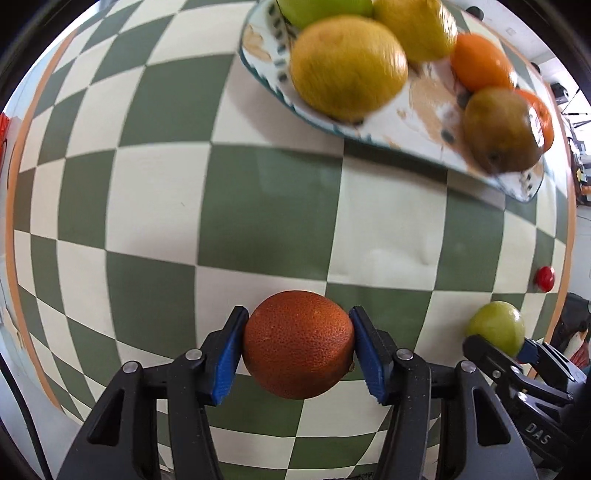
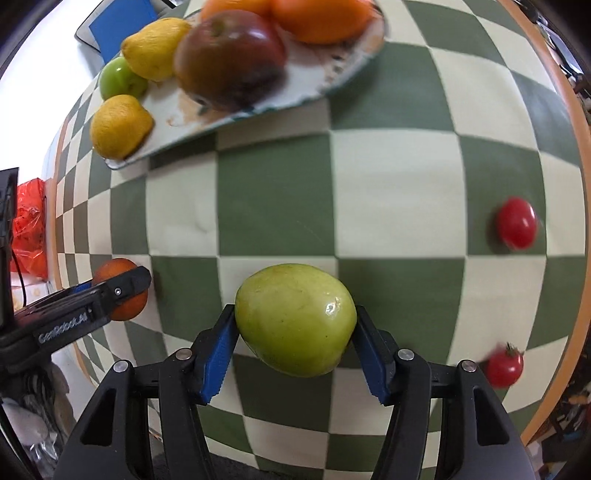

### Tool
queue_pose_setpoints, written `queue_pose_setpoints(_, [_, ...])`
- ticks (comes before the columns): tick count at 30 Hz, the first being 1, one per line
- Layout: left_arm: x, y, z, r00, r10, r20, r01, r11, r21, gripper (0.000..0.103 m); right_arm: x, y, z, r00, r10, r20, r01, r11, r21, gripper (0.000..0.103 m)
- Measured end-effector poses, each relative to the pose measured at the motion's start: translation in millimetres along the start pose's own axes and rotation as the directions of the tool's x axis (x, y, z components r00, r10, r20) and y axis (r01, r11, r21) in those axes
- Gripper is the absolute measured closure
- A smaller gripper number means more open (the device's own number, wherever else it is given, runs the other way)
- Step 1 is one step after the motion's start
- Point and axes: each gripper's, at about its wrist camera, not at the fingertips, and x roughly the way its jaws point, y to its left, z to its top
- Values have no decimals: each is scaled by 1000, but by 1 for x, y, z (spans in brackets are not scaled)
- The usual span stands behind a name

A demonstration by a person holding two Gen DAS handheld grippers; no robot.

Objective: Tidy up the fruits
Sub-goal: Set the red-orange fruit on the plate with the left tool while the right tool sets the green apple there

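Observation:
My left gripper (image 1: 297, 349) is shut on a dark orange (image 1: 298, 343), held above the green-and-cream checked cloth. My right gripper (image 2: 295, 341) is shut on a green apple (image 2: 295, 319). Each shows in the other view: the right gripper (image 1: 496, 338) with the apple (image 1: 496, 325) at the lower right, the left gripper (image 2: 122, 291) with the orange (image 2: 120, 271) at the left. Ahead lies an oval patterned plate (image 1: 424, 110) (image 2: 325, 70) with several fruits: lemons (image 1: 347, 66) (image 2: 120, 125), a green apple (image 2: 120, 77), a reddish-brown apple (image 1: 500, 131) (image 2: 229, 59) and oranges (image 1: 480, 62) (image 2: 321, 16).
Two small red tomatoes lie on the cloth to the right, one (image 2: 516, 222) farther out, also visible as the tomato (image 1: 545, 277), and one (image 2: 504, 367) near the right gripper. The table's orange rim (image 2: 576, 147) curves on the right. A red bag (image 2: 31, 229) sits off the table's left.

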Motion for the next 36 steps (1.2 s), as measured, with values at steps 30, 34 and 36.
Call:
queue_pose_setpoints(30, [-25, -15, 15, 999, -19, 31, 19, 1000, 17, 50, -6, -29, -5, 998, 40, 56, -44, 997, 68, 39])
queue_pose_setpoints(34, [-53, -21, 19, 995, -60, 77, 57, 998, 36, 50, -14, -40, -4, 995, 51, 84, -58, 995, 83, 39])
queue_pose_setpoints(36, [-72, -27, 28, 991, -84, 107, 79, 996, 50, 50, -21, -42, -2, 993, 64, 98, -72, 994, 83, 39])
